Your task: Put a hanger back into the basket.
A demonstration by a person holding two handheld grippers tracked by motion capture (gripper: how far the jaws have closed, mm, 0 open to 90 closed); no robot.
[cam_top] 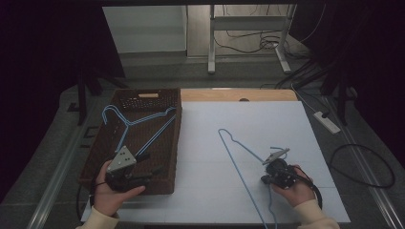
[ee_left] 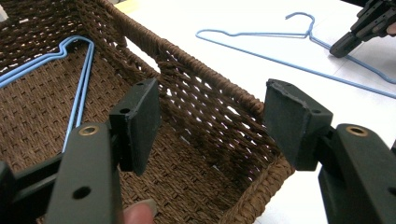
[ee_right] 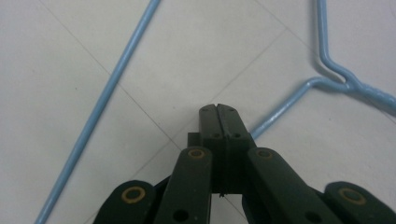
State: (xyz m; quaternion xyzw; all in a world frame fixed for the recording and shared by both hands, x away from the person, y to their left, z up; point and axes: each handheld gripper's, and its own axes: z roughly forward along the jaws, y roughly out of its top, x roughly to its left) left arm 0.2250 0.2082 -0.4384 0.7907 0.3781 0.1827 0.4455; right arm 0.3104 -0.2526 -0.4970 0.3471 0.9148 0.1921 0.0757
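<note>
The right gripper (ee_right: 218, 109), jaws closed on the blue wire hanger (cam_top: 239, 157) at table centre, may let it slip. The left gripper (ee_left: 212, 123) stands open over the wicker basket (cam_top: 174, 143) at nine o'clock.

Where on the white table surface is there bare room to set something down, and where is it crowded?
Free: the strip between the wicker basket and the blue wire hanger on the table, plus the far right corner. Crowded: the near right, where the right gripper meets that hanger. The basket itself holds another hanger, with the left gripper over it.
</note>
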